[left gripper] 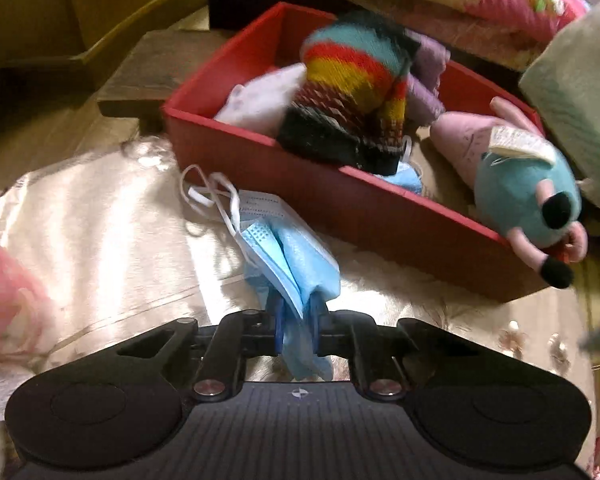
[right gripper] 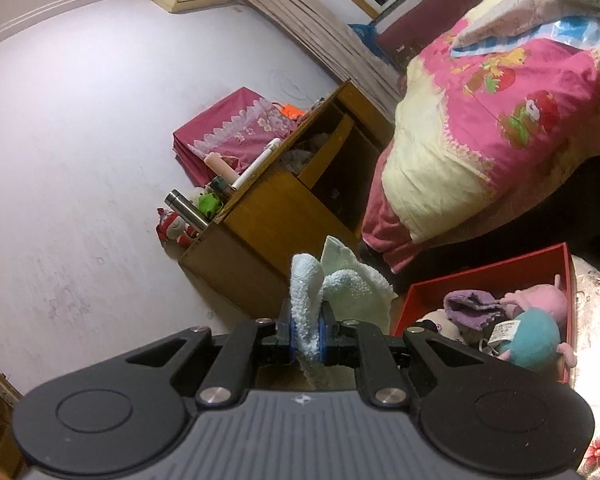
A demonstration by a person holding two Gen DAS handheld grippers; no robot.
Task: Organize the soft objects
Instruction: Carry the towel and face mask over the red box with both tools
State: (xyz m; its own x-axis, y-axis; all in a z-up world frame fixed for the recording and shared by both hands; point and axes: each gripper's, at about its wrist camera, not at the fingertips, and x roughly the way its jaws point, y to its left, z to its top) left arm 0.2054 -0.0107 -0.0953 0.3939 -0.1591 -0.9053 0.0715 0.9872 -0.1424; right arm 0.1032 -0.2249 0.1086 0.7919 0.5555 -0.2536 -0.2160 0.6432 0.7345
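Jaws of the left gripper (left gripper: 296,320) are clamping a bunch of blue face masks (left gripper: 292,256); the right gripper (right gripper: 306,330) is pinching a pale towel (right gripper: 332,284). Masks are lying on the shiny cloth (left gripper: 100,208) just before the red box (left gripper: 340,196), long axis running away toward its near wall, ear loops (left gripper: 208,192) farthest. Likely light, limp and slippery: grip the bunched end.

The right gripper (right gripper: 307,334) pinches a pale green towel (right gripper: 340,284) above a red box (right gripper: 488,276) holding a pink-and-teal plush toy (right gripper: 534,332) and what appears to be purple cloth (right gripper: 474,308), beside a wooden cabinet (right gripper: 272,208)
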